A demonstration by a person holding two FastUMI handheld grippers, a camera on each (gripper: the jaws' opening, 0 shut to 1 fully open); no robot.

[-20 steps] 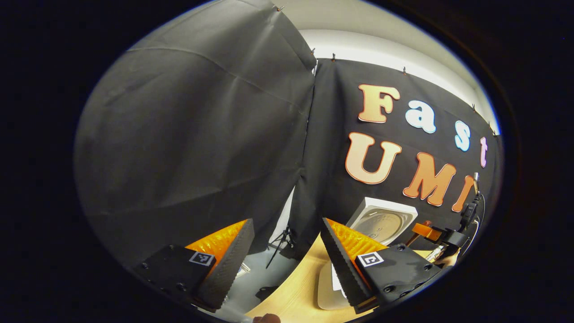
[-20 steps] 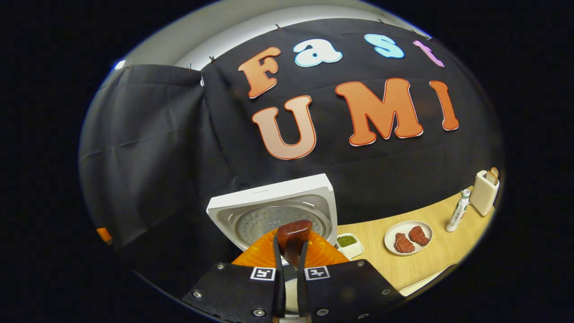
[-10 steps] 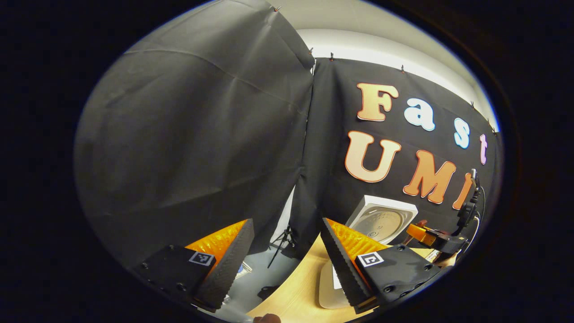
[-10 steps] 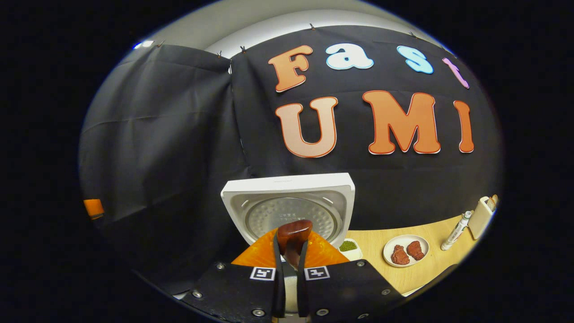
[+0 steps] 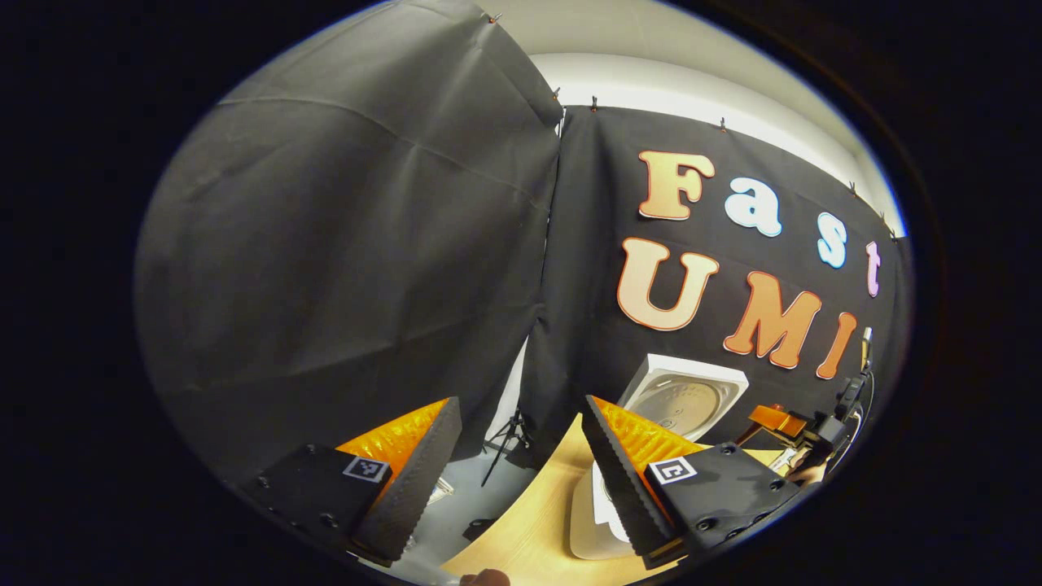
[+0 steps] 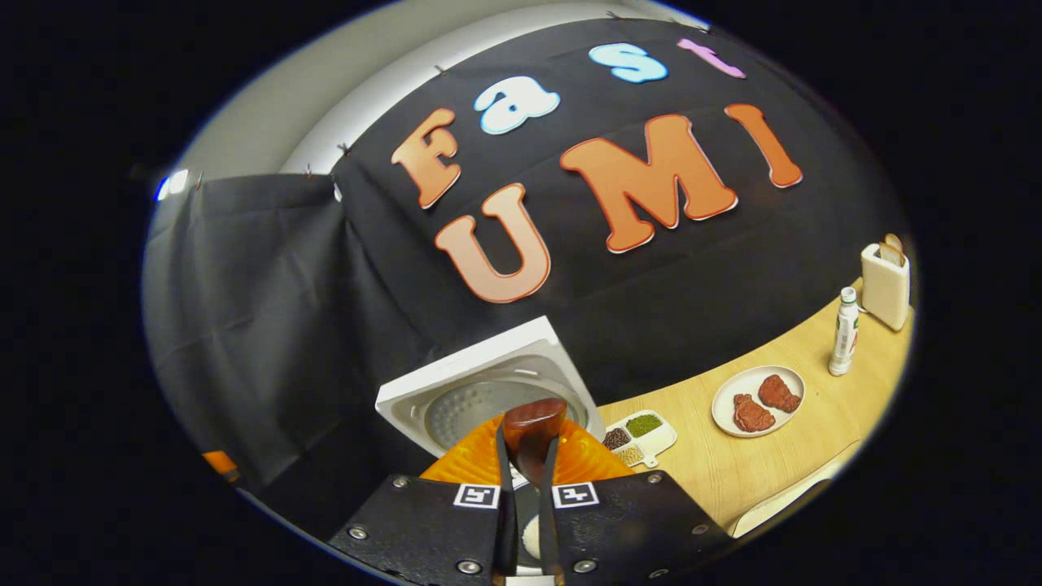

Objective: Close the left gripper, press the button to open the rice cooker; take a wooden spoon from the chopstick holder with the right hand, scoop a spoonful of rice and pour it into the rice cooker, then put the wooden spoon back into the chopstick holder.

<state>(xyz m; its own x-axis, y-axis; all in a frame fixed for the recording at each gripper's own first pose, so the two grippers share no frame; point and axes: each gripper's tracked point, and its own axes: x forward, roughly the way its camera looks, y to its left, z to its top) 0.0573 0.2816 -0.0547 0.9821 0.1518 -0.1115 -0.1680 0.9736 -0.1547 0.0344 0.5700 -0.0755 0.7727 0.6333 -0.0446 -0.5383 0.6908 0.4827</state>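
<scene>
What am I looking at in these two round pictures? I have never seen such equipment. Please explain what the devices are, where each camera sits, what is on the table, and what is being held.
A person holds one two-finger tool in each hand, and a camera rides on each, looking along its fingers. In the left gripper view, the left tool is open and holds nothing; farther off stands the rice cooker's raised lid. In the right gripper view, the right tool is shut on a wooden spoon, in front of the open rice cooker. On the wooden table lie a small tray of grains, a plate with two pieces of meat, a bottle and a white chopstick holder.
</scene>
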